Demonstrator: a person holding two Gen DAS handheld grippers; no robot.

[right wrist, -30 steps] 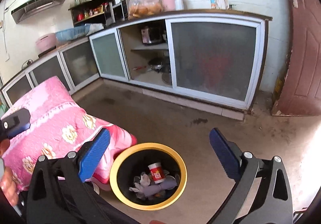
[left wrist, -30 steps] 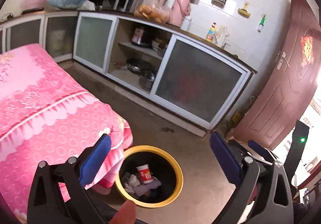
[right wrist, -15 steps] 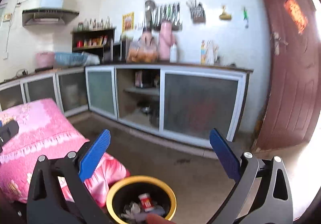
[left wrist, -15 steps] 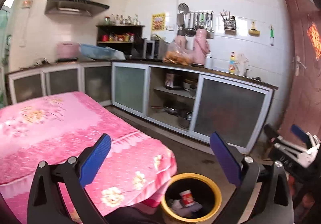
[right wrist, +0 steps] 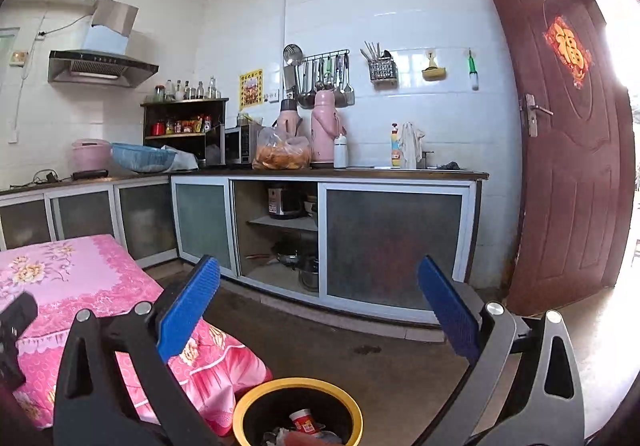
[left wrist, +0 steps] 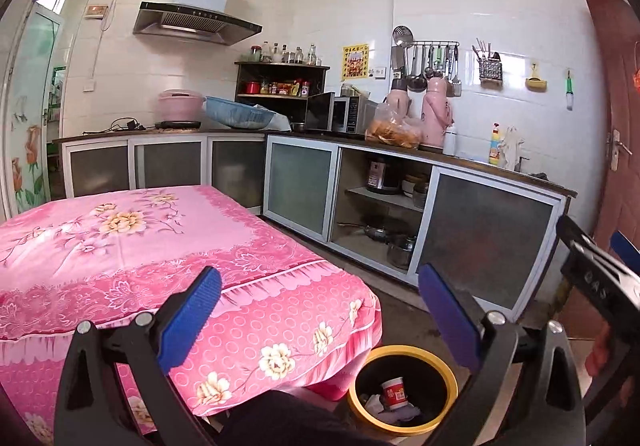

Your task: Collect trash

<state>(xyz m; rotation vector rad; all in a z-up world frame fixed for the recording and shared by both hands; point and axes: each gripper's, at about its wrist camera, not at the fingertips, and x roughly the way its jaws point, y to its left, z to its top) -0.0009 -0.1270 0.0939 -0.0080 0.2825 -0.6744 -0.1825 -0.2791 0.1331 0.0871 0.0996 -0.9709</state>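
We find both hand-held grippers, left (left wrist: 320,320) and right (right wrist: 318,310), wide and empty. Trash sits in the yellow-rimmed bin (left wrist: 402,388) at six o'clock; no loose trash remains visible.

Both wrist views face the kitchen counter (left wrist: 420,150), sharing the bin (right wrist: 298,412).

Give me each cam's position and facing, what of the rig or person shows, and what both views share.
Left wrist: on the left gripper, open, facing across the pink-covered table toward the corner cabinets; the right gripper shows at the right edge.
Right wrist: on the right gripper, open, facing the counter and brown door.
Shared: the yellow-rimmed bin with a red cup, the table, the counter.
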